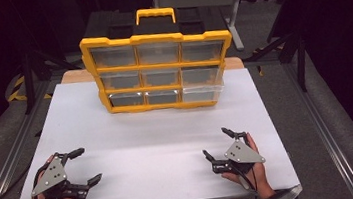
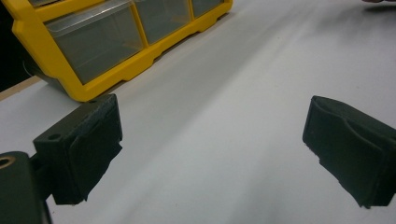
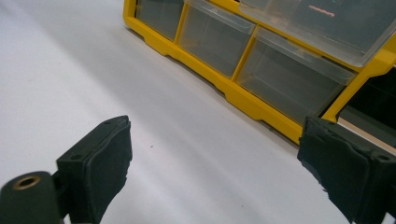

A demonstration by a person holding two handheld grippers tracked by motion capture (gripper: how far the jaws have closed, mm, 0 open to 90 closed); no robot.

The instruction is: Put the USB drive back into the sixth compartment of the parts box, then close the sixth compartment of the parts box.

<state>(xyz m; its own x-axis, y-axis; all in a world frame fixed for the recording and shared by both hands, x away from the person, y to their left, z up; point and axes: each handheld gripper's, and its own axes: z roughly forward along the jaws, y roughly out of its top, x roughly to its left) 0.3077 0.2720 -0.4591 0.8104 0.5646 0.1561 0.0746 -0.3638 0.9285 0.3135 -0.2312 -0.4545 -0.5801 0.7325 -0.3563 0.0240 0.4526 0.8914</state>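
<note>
White surface (image 1: 135,154) set in dark room. Yellow drawer organizer (image 1: 157,61) stood upright at far middle of surface, well apart from both hands; two right-hand drawers (image 1: 202,84) in middle and bottom rows seen pulled partly out.

Step judged: rest or start pose, no contact yet made. Next move judged: reach forward to protruding drawers, jaws kept level with drawer front.

Left hand-held gripper (image 1: 80,166) held near front edge, jaws spread wide, nothing grasped. Right hand-held gripper (image 1: 217,144) likewise released, jaws wide, nothing between.
</note>
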